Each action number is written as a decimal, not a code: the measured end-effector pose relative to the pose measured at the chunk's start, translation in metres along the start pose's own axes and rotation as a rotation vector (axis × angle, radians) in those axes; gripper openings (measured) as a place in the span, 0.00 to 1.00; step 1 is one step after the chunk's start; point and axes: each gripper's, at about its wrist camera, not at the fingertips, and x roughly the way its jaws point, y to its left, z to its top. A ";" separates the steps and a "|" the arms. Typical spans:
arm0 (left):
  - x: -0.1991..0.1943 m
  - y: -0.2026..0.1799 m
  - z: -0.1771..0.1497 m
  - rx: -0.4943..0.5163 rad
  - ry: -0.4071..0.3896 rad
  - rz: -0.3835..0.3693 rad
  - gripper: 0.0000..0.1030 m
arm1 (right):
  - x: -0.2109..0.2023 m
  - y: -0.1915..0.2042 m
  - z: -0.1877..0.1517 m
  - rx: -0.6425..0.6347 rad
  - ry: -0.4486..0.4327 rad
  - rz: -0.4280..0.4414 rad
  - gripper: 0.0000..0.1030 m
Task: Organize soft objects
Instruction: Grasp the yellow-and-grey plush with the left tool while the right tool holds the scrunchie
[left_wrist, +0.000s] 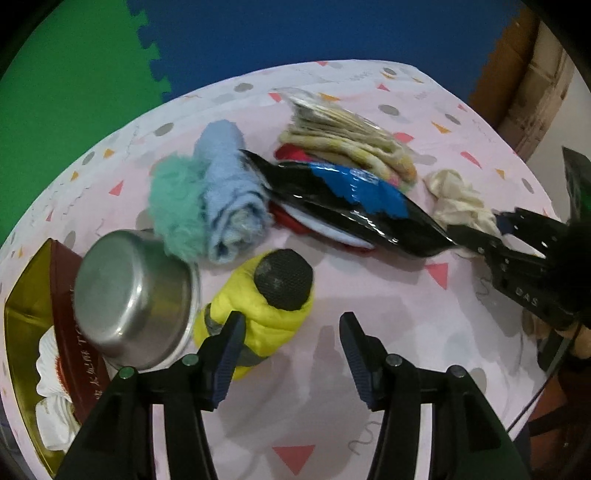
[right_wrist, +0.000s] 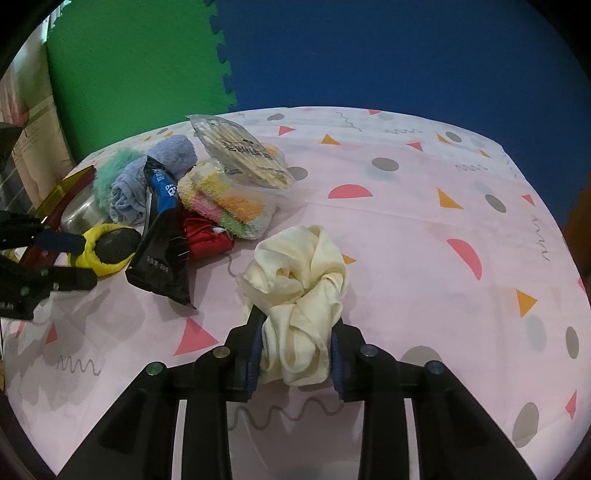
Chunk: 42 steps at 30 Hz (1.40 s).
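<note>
- The left gripper (left_wrist: 291, 354) stands with its black jaws spread wide and nothing between them, poised above the pink tablecloth with coloured triangles and grey dots (left_wrist: 369, 295).
- Just beside its left finger lies a yellow soft bundle with a dark round mesh end (left_wrist: 273, 299), not clasped by the pads.
- The right gripper (right_wrist: 295, 354) has a crumpled cream-coloured cloth (right_wrist: 299, 295) between its blue-padded fingers; both pads touch the fabric, so the cloth is grasped, its upper folds resting on the tablecloth ahead of the jaws.
- In the left wrist view that cream cloth (left_wrist: 458, 203) sits at the right side of the table, at the tip of the right gripper (left_wrist: 495, 229).
- An upturned shiny steel bowl (left_wrist: 133, 295) leans on the rim of a gold-and-dark-red box (left_wrist: 22, 332) at the left edge; white fabric lies inside the box.
- Behind the bowl, a fluffy mint-green cloth (left_wrist: 177, 206) touches a rolled light-blue towel (left_wrist: 229, 192).
- A glossy black-and-blue plastic packet (left_wrist: 351, 203) lies across a red cloth (left_wrist: 291, 221), near a stack of pastel striped towels (left_wrist: 351, 147) topped by a clear packet of wooden sticks (right_wrist: 243, 151).
</note>
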 end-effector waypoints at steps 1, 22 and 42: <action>0.003 0.001 0.001 0.001 0.008 0.017 0.53 | 0.000 0.000 0.000 -0.001 0.000 0.001 0.29; 0.005 0.017 0.005 -0.058 -0.032 0.068 0.20 | 0.001 0.003 0.001 -0.014 0.002 0.005 0.35; -0.066 0.020 -0.015 -0.103 -0.128 0.050 0.19 | 0.002 0.004 0.001 -0.017 0.003 0.003 0.35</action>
